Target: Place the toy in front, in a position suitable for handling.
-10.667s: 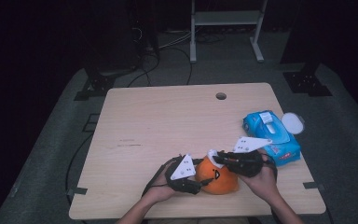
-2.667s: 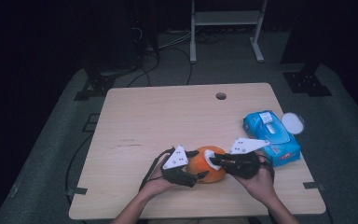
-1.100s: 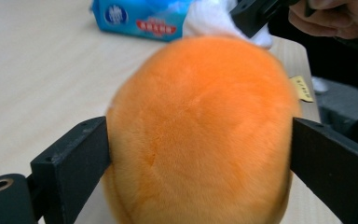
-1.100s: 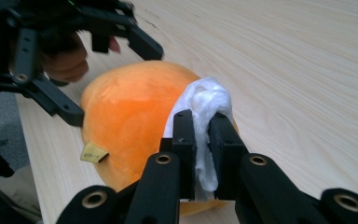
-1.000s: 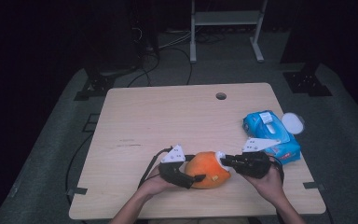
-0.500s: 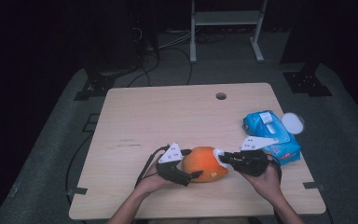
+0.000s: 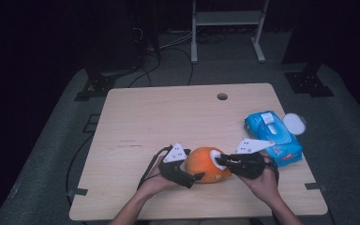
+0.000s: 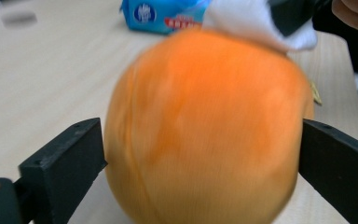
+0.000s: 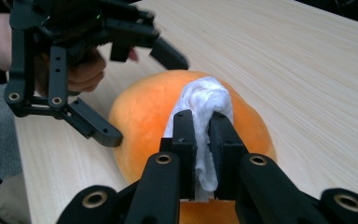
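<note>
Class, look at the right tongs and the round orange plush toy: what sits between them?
A crumpled white wipe, pinched in the right tongs, lies against the top of the round orange plush toy. The right gripper view shows it best.

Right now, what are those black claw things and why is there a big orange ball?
Those claws are grippers, tools a person holds, one in each hand. One picture looks down from above the table; the other two come from little cameras riding on each gripper. The left gripper has just been opening, and its jaws stand wide on either side of the soft orange ball, which sits on the table. The right gripper is pinching a white wipe against the ball's top, as if cleaning it. A blue pack of wipes lies to the right, with a white round lid beside it.
</note>
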Demonstrator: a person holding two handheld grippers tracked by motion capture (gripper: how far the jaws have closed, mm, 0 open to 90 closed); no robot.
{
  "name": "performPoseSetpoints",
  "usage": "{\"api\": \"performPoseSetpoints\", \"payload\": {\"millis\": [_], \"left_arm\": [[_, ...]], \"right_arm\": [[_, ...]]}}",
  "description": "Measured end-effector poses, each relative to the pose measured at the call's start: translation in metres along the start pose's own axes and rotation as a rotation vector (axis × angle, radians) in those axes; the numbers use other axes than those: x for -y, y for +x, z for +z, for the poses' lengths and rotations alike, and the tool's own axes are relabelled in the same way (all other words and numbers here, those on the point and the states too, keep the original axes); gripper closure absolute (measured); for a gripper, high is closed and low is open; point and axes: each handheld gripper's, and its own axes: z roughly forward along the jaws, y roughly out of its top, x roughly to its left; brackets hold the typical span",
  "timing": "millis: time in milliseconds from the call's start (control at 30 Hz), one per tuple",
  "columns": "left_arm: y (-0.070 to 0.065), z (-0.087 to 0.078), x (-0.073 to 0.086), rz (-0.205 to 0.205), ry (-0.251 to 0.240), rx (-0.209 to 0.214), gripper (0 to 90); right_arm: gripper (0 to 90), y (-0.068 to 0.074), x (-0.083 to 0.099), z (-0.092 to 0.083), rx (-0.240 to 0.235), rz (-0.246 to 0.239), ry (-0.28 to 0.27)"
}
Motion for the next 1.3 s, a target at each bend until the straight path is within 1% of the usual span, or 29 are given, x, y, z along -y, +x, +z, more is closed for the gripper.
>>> {"api": "performPoseSetpoints", "payload": {"millis": [33, 67, 100, 133, 167, 233, 267, 300, 333, 367, 400, 433, 467, 500, 567, 600, 633, 700, 733, 767, 867, 900, 933, 1000, 1067, 1167, 1200, 1233, 1300], "left_arm": [[0.000, 0.000, 0.000, -0.011, 0.002, 0.006, 6.5], [-0.002, -0.002, -0.002, 0.012, 0.001, 0.000, 14.4], [-0.003, -0.003, -0.003, 0.025, 0.003, -0.005, 16.9], [-0.005, -0.003, -0.005, 0.041, -0.010, -0.013, 20.0], [-0.008, -0.003, -0.007, 0.059, -0.013, -0.019, 21.5], [-0.015, -0.003, -0.011, 0.113, -0.009, -0.029, 22.0], [-0.017, -0.003, -0.012, 0.125, -0.009, -0.035, 21.6], [-0.017, -0.003, -0.012, 0.125, -0.009, -0.035, 19.7], [-0.017, -0.002, -0.011, 0.128, -0.007, -0.039, 19.7], [-0.016, -0.002, -0.010, 0.119, -0.010, -0.041, 16.0], [-0.013, -0.002, -0.009, 0.097, -0.015, -0.051, 10.8], [-0.011, -0.001, -0.008, 0.068, -0.013, -0.058, 3.9], [-0.010, 0.000, -0.007, 0.049, -0.011, -0.061, 2.8], [-0.006, 0.002, -0.005, 0.010, 0.002, -0.050, 2.9], [-0.003, 0.003, -0.002, -0.034, 0.024, -0.021, 6.1], [-0.003, 0.003, -0.001, -0.048, 0.022, -0.008, 8.4], [-0.003, 0.003, -0.001, -0.047, 0.017, -0.004, 13.7], [-0.005, 0.002, -0.002, -0.024, 0.008, -0.011, 20.8], [-0.006, 0.001, -0.004, -0.020, -0.001, -0.017, 22.5], [-0.008, 0.001, -0.005, -0.007, -0.010, -0.023, 24.0], [-0.015, -0.001, -0.011, 0.054, -0.010, -0.042, 25.1], [-0.019, -0.001, -0.012, 0.081, -0.002, -0.051, 25.2], [-0.020, 0.000, -0.012, 0.095, -0.003, -0.052, 25.5], [-0.022, 0.000, -0.012, 0.106, -0.001, -0.055, 25.9], [-0.021, 0.000, -0.012, 0.096, -0.007, -0.054, 25.9], [-0.021, 0.001, -0.012, 0.097, -0.019, -0.050, 25.9], [-0.022, 0.001, -0.013, 0.097, -0.022, -0.053, 26.1], [-0.024, 0.001, -0.015, 0.107, -0.019, -0.057, 26.1], [-0.027, 0.002, -0.016, 0.131, -0.005, -0.071, 26.2]], "right_arm": [[81.4, -0.002, 0.000, -0.001, 0.009, 0.002, 0.000], [81.4, -0.001, 0.000, -0.001, 0.011, 0.003, 0.000], [81.5, 0.002, -0.001, -0.001, 0.012, -0.006, 0.000], [81.4, 0.004, -0.002, -0.001, 0.008, -0.012, 0.000], [81.4, 0.008, -0.004, 0.000, -0.007, -0.018, -0.009], [81.4, 0.016, -0.008, 0.002, -0.036, -0.048, -0.017], [81.4, 0.020, -0.009, 0.003, -0.039, -0.067, -0.018], [81.4, 0.020, -0.009, 0.003, -0.039, -0.067, -0.018], [81.4, 0.022, -0.011, 0.004, -0.029, -0.081, -0.016], [81.4, 0.021, -0.011, 0.003, -0.018, -0.084, -0.012], [81.4, 0.018, -0.010, 0.002, -0.012, -0.075, -0.010], [81.4, 0.010, -0.006, 0.000, 0.002, -0.049, -0.009], [81.4, 0.007, -0.005, -0.001, 0.002, -0.041, -0.011], [81.4, 0.004, -0.004, -0.002, 0.001, -0.024, -0.012], [81.4, 0.000, -0.002, -0.004, 0.008, -0.013, -0.014], [81.4, -0.001, -0.002, -0.005, 0.013, -0.014, -0.014], [81.4, -0.001, -0.002, -0.005, 0.015, -0.014, -0.013], [81.4, 0.001, -0.003, -0.004, 0.019, -0.019, -0.010], [81.5, 0.003, -0.004, -0.003, 0.020, -0.025, -0.011], [81.4, 0.006, -0.005, -0.003, 0.018, -0.033, -0.013], [81.4, 0.017, -0.010, -0.001, -0.010, -0.061, -0.028], [81.4, 0.021, -0.011, 0.000, -0.019, -0.077, -0.029], [81.4, 0.025, -0.012, 0.001, -0.027, -0.086, -0.028], [81.4, 0.027, -0.013, 0.000, -0.029, -0.098, -0.030], [81.4, 0.025, -0.014, -0.002, -0.004, -0.108, -0.027], [81.4, 0.015, -0.012, -0.009, 0.022, -0.074, -0.028], [81.5, 0.014, -0.012, -0.010, 0.022, -0.066, -0.029], [81.5, 0.014, -0.012, -0.010, 0.018, -0.070, -0.032], [81.4, 0.022, -0.012, -0.006, 0.007, -0.089, -0.022]]}}
